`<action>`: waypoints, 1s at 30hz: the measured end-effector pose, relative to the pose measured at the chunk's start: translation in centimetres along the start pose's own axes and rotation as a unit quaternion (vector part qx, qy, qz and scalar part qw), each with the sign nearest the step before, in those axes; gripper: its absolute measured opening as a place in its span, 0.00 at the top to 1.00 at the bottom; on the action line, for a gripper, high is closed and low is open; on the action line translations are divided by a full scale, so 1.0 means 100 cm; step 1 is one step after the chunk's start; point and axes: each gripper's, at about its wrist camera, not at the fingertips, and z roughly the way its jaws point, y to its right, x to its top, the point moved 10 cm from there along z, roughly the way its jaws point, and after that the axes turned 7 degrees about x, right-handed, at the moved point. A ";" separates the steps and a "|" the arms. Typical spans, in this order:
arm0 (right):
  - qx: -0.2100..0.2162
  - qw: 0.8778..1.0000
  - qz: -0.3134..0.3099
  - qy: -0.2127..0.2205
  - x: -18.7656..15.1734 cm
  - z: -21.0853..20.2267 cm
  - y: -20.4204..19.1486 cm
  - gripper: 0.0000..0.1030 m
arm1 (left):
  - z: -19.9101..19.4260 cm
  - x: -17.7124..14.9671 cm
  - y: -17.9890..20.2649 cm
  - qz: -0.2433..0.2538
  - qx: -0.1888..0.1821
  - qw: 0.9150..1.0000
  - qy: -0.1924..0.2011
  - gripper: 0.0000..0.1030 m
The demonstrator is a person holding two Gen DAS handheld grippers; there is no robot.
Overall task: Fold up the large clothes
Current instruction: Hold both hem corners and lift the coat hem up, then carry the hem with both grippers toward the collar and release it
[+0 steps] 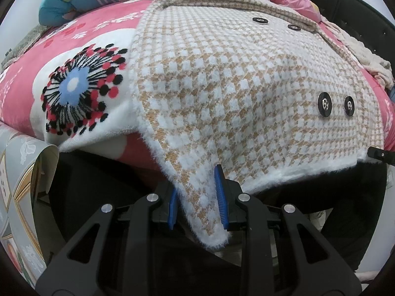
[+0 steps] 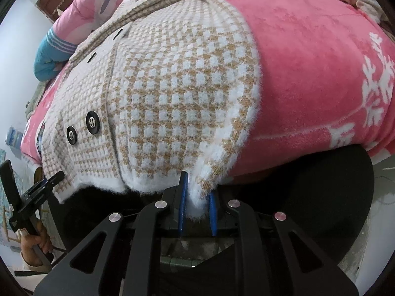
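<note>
Pink fleece bedding (image 1: 22,86) with a large printed flower covers the bed in the left wrist view, and a tan-and-white checked coat (image 1: 222,79) lies spread across it, collar toward twelve o'clock, hem hanging over the near edge. At six o'clock the left gripper (image 1: 197,202) is closed narrowly on the hem corner, its blue pads (image 1: 220,192) pressing the fluffy cloth from either side; two pairs of black buttons (image 1: 324,104) sit toward three o'clock and one o'clock. In the right wrist view the same pink bedding (image 2: 308,74) fills the upper right, and the coat (image 2: 172,86) runs from eleven o'clock down to the middle. At six o'clock the right gripper (image 2: 197,207) pinches the white fringed hem, jaws nearly together on it. At eight o'clock a hand (image 2: 34,244) holds the left gripper's handle. Both lower corners seem secured, so this looks like the grasp before a fold; next, I judge, both corners should lift together and travel toward the collar, kept level.
</note>
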 end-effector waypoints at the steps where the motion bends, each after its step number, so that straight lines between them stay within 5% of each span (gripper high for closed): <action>1: 0.000 1.000 -0.001 0.000 0.000 0.000 0.000 0.85 | 0.000 0.000 0.000 0.000 0.000 1.000 0.000 0.75; 30: 0.005 1.000 -0.001 0.026 -0.003 -0.011 0.004 0.87 | 0.010 0.007 0.015 0.033 -0.019 0.999 0.007 0.75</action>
